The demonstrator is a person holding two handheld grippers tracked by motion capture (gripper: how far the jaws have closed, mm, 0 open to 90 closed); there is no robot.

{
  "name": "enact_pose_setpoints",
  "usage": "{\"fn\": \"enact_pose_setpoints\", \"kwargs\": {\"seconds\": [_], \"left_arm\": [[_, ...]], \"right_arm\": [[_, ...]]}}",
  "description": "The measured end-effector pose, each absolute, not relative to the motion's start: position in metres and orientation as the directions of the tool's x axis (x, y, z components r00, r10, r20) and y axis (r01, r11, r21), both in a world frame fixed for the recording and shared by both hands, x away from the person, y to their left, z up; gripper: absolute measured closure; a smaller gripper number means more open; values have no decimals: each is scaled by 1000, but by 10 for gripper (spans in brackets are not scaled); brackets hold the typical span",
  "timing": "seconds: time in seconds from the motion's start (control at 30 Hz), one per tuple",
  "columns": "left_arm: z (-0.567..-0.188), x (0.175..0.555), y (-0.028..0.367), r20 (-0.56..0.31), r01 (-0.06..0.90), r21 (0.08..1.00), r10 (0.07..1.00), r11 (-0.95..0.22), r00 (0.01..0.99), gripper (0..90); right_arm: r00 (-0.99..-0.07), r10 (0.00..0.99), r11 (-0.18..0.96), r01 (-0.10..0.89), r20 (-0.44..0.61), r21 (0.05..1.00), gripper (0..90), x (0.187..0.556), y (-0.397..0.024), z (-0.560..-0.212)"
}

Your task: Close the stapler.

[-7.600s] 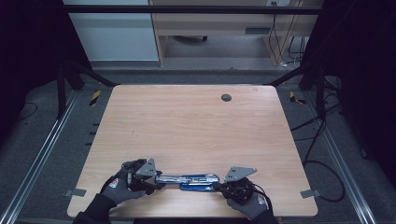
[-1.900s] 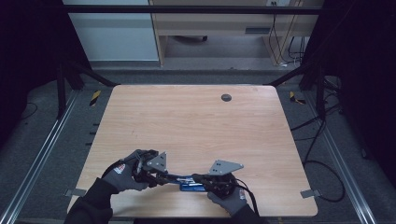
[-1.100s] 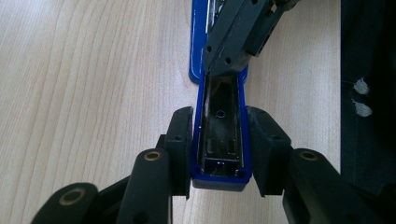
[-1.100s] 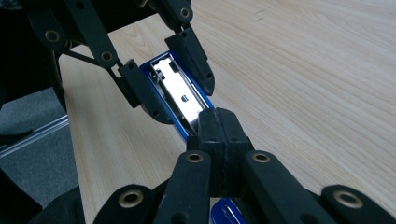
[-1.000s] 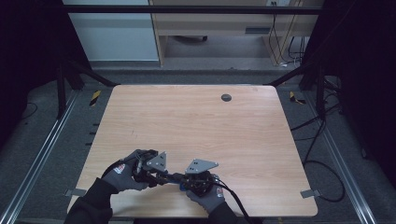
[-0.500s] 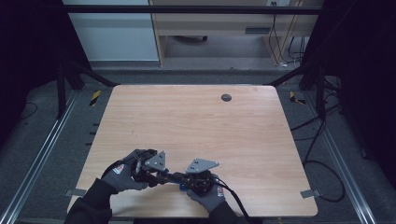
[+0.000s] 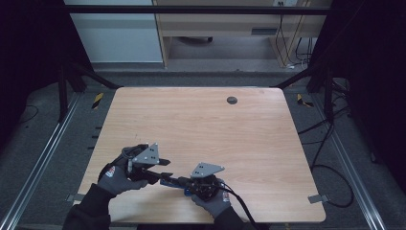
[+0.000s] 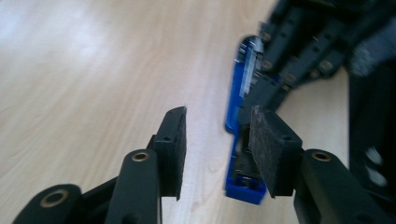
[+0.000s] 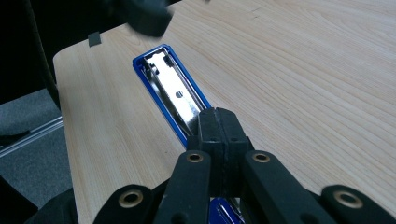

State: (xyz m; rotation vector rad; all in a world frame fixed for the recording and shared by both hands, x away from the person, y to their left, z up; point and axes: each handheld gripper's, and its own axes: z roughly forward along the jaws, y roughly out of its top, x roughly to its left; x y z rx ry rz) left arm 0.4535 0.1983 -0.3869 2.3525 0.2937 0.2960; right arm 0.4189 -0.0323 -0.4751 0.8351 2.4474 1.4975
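A blue stapler lies opened near the table's front edge, its metal rail bare on top. My right gripper lies low along it. Its jaws are shut tight at the near end of the rail and seem to pinch it. My left gripper hovers just left of and above the stapler's far end. Its jaws have just been opening, and nothing is between the pads. In the left gripper view the stapler lies just beyond the right pad.
The wooden table has a round cable hole near its far edge. A black cable trails from the right gripper over the front edge. Metal rails run along both sides of the table on the floor.
My left gripper has let go of the stapler's end, lifted a little and opened wider. The right gripper and the stapler have stayed put over the last second.
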Motion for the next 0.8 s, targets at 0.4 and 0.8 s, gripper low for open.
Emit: {"fn": "enact_pose_setpoints", "kwargs": {"seconds": [0.4, 0.8], "left_arm": [[-406, 455, 224, 106, 259, 799, 551, -543, 828, 511], [-429, 444, 242, 88, 315, 842, 687, -439, 722, 491]], "right_arm": [[-833, 532, 348, 377, 151, 859, 900, 419, -32, -475], [-834, 532, 349, 377, 150, 858, 900, 419, -32, -475]]}}
